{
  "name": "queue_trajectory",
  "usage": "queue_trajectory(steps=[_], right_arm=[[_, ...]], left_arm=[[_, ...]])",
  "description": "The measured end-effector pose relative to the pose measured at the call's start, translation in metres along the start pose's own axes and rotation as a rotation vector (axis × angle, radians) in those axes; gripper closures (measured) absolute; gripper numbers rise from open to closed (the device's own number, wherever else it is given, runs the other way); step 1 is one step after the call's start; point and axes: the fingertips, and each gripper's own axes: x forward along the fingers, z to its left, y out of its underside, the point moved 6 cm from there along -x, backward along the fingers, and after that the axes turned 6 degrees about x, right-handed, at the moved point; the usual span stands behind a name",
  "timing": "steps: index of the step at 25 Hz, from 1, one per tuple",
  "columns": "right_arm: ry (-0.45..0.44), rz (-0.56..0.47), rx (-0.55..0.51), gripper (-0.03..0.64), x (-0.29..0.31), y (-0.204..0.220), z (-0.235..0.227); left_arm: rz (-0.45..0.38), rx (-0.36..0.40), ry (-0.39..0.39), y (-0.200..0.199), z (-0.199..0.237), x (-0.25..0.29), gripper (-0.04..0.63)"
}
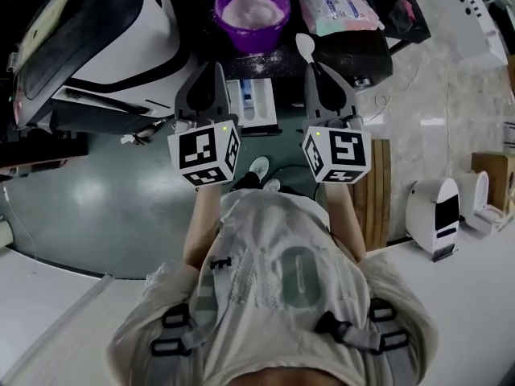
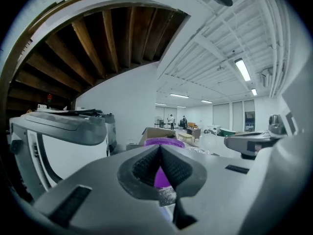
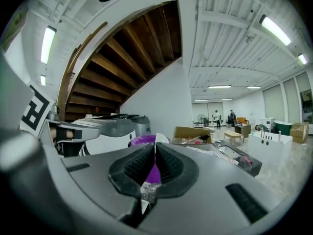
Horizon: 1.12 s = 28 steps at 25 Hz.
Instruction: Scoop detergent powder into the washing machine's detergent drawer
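Note:
A purple tub (image 1: 251, 10) of white detergent powder stands on top of the machine, straight ahead of both grippers. Just below it the detergent drawer (image 1: 256, 103) is pulled out, with powder dusted on it. My right gripper (image 1: 315, 67) is shut on a white spoon (image 1: 306, 47), whose bowl points up toward the tub's right side. In the right gripper view the spoon's tip (image 3: 161, 137) shows above the closed jaws (image 3: 155, 146), with the tub (image 3: 141, 140) behind. My left gripper (image 1: 216, 67) hovers left of the drawer, shut and empty (image 2: 160, 148), facing the tub (image 2: 170, 142).
The white and black washing machine (image 1: 96, 39) fills the upper left. A packet of wipes (image 1: 338, 6) lies on a black tray at the upper right. A wooden pallet (image 1: 376, 191) and white appliances (image 1: 434, 215) stand on the floor to the right.

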Motion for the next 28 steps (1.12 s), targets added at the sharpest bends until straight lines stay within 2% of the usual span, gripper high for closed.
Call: queue_trajectory(steps=[5, 12, 21, 28], right_arm=[[-0.115, 0.002, -0.033, 0.606, 0.019, -0.006, 0.027], [-0.18, 0.009, -0.02, 0.606, 0.023, -0.003, 0.046], [-0.175, -0.013, -0.021, 0.606, 0.024, -0.013, 0.037], [-0.215, -0.007, -0.173, 0.606, 0.058, -0.055, 0.019]], left_arm=[[0.012, -0.019, -0.105, -0.001, 0.025, -0.011, 0.575], [0.013, -0.009, -0.164, -0.002, 0.037, -0.024, 0.575], [0.001, -0.009, -0.132, -0.008, 0.032, -0.021, 0.575], [-0.014, -0.027, -0.101, -0.015, 0.033, -0.006, 0.575]])
